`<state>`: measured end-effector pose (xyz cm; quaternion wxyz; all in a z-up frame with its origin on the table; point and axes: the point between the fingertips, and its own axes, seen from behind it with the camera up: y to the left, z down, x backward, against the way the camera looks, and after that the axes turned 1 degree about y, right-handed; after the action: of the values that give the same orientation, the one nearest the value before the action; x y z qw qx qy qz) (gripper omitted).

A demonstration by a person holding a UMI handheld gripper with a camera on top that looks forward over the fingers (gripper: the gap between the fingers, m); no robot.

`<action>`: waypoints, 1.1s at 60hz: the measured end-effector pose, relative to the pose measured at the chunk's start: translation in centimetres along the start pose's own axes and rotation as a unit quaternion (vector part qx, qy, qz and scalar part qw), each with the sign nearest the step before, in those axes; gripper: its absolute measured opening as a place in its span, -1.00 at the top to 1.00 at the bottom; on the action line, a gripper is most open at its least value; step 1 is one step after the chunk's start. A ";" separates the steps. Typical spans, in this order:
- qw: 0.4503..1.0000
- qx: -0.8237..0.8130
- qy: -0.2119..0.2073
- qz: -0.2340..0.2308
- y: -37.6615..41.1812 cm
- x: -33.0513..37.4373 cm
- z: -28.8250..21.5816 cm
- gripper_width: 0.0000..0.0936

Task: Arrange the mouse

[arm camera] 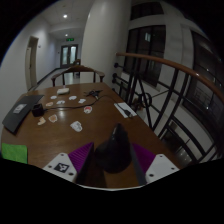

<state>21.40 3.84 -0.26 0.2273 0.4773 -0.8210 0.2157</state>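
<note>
A black mouse (112, 158) sits between my two fingers and stands up above them, lifted over the near edge of the brown wooden table (95, 135). My gripper (112, 152) is shut on it, with the purple pads (82, 156) pressing its left and right sides. The mouse hides the table right in front of the fingers. A small white oval object (77, 126), possibly another mouse, lies on the table beyond the fingers and a little to the left.
A dark laptop (18, 112) lies at the table's left, with a green sheet (12, 152) nearer. Several small items (62, 102) are scattered at the far side, and a white flat device (124, 108) lies at the right. A curved railing (165, 85) runs behind.
</note>
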 end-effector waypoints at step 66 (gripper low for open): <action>0.977 0.093 -0.084 -0.173 27.1 24.0 -1.6 -0.15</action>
<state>-12.83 0.54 11.15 0.1461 0.6476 -0.7186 0.2071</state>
